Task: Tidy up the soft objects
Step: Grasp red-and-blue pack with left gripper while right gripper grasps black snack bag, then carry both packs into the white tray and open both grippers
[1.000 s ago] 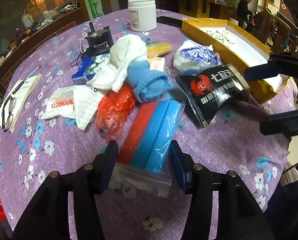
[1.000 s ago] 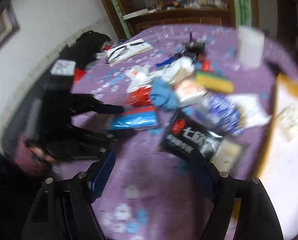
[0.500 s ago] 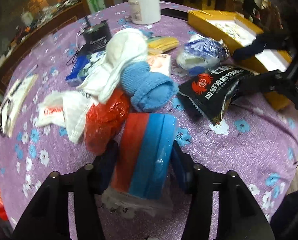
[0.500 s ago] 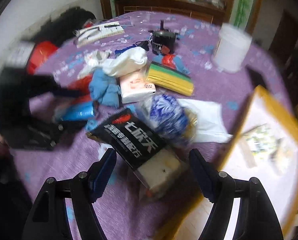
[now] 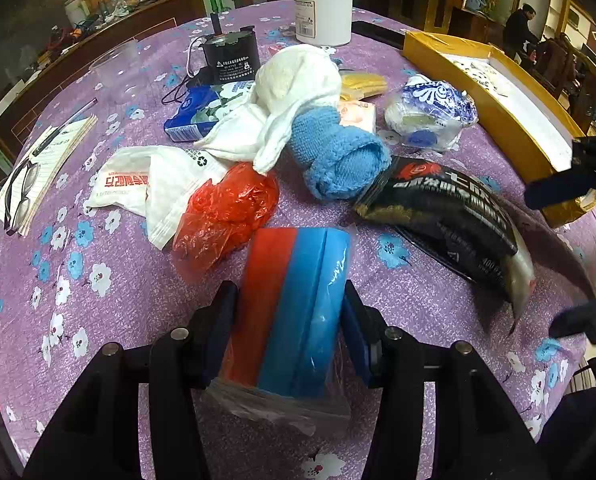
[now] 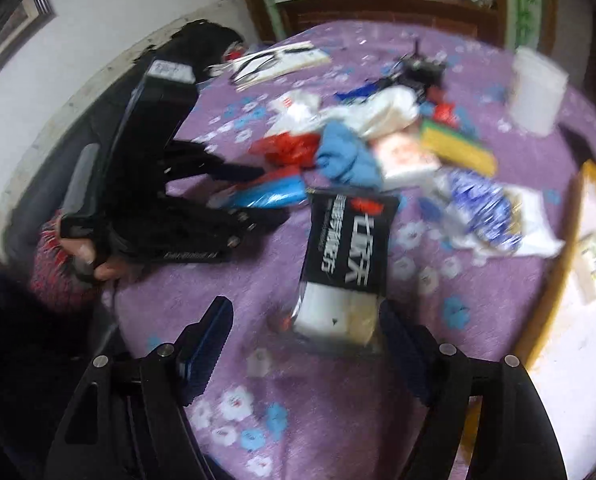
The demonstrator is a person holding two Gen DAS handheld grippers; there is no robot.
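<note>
Sponges (image 5: 294, 312), a red and blue stack sealed in clear plastic, sit clamped between the two fingers of the left claw (image 5: 286, 328), whose pads press both sides of the pack while it rests on the purple flowered counter (image 5: 78, 280). Just ahead and to the left of that claw lies a crumpled red plastic bag (image 5: 226, 212), touching a white bag with red print (image 5: 146, 184) farther left. Straight ahead sits a rolled blue knitted cloth (image 5: 338, 160) with a white towel (image 5: 286, 96) heaped behind it. To the right of the left claw lies a black snack packet (image 5: 446, 212), its clear end reaching toward the right claw (image 6: 306, 344). In the right wrist view, which is blurred, that claw stands wide, its fingers spread on either side of the packet's pale near end without clearly touching it. Ahead and right of the right claw is a blue and white patterned bundle (image 6: 478, 208), and at its far right edge a yellow-rimmed tray (image 6: 554, 280). Far ahead of the left claw stand a white jar (image 5: 324, 12) and a black battery box (image 5: 230, 58); at its far left, glasses (image 5: 20, 196) rest on a notepad (image 5: 54, 152).
</note>
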